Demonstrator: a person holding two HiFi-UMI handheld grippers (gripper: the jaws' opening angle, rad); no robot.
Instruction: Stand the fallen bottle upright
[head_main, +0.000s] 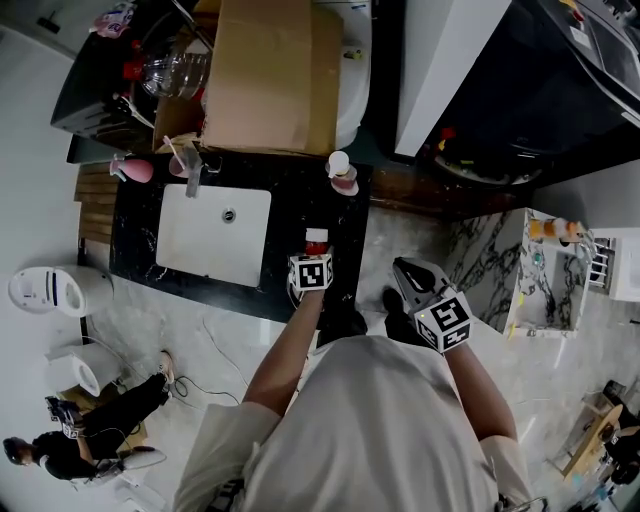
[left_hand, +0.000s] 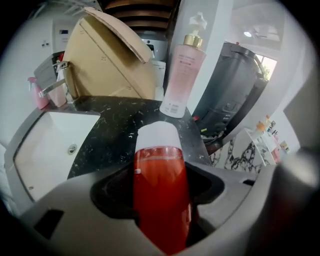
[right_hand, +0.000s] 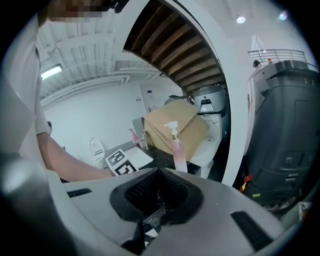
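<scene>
One red bottle (head_main: 316, 243), one tall pink pump bottle (left_hand: 181, 80) and one small pink dispenser (left_hand: 37, 92) are sitting on the black worktop (left_hand: 117, 127). The red bottle, holding red liquid almost up to its white cap, is lying near the front edge, right of the one sink (left_hand: 42, 145). The left gripper's (left_hand: 161, 197) fingers are grasping its body. The right gripper's (right_hand: 156, 195) fingers are clenched on nothing. One cardboard box (left_hand: 110, 65) is standing behind the sink.
</scene>
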